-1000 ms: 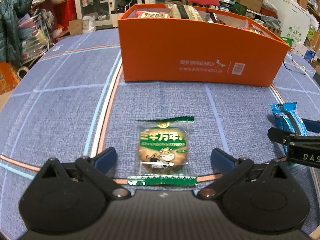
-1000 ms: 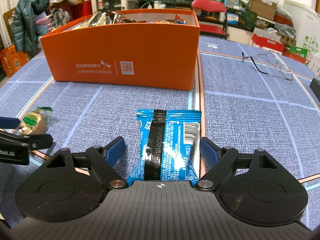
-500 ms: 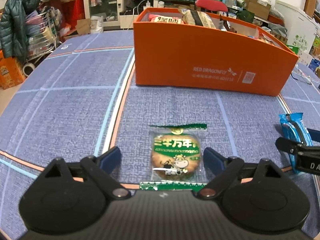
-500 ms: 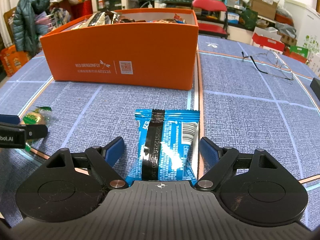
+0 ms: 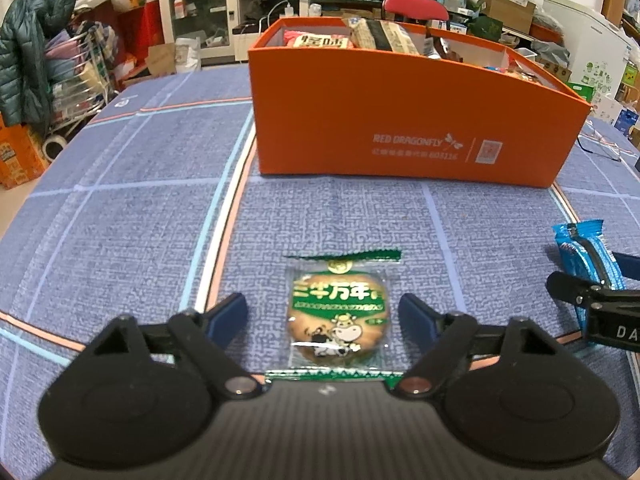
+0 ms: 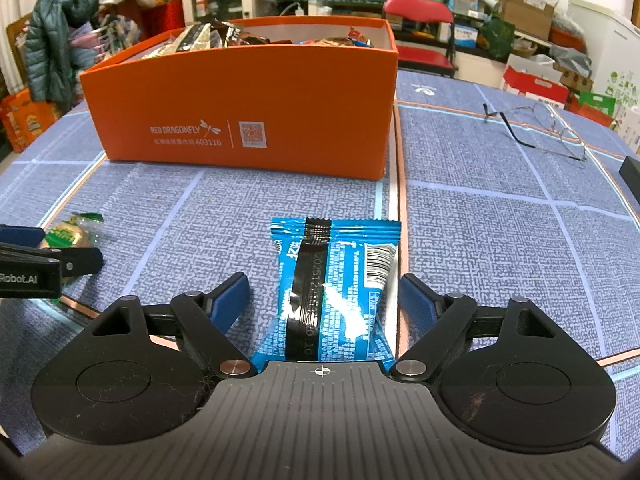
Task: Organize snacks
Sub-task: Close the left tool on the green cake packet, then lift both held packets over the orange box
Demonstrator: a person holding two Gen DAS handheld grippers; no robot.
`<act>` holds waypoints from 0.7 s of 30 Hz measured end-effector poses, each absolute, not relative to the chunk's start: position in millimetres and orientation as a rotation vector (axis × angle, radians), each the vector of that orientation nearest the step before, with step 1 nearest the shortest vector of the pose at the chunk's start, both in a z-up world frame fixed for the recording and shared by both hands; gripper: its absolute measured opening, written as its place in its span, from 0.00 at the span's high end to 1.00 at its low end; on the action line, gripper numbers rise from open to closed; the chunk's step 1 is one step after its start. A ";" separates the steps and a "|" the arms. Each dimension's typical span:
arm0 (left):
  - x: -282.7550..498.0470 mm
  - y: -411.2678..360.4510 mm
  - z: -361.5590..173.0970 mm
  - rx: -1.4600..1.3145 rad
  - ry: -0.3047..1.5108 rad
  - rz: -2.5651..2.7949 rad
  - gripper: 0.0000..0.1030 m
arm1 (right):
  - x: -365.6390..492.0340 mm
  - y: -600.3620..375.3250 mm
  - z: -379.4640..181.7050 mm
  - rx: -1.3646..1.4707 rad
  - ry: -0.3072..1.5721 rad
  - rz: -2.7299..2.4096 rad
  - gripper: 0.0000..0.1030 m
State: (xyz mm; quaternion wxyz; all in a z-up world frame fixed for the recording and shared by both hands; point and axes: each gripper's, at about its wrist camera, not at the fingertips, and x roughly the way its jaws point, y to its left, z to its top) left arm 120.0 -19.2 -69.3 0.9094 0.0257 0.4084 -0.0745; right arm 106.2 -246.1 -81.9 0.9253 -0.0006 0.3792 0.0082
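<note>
Green cookie packet point(image 5: 339, 314): flat between spread fingers of left gripper point(image 5: 322, 312), untouched.
Blue packet point(image 6: 334, 292): between right gripper point(image 6: 323, 294) fingers, likewise released.
Orange box point(image 5: 404, 120): beyond both, holding assorted snacks.

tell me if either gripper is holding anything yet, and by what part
Nothing is held. The left gripper straddles the green cookie packet, the right gripper the blue wrapped snack; both jaws stand open.

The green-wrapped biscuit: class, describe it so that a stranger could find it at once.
Start at the orange box on the blue tablecloth. In front of it, between the open left gripper's fingers, lies the green-wrapped biscuit: round, with a cartoon cow, unlike the blue packet nearby.
</note>
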 end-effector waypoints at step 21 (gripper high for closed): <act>114.2 -16.5 -57.8 0.007 0.841 -0.217 0.56 | 102.6 -241.3 -68.5 0.030 0.751 0.079 0.75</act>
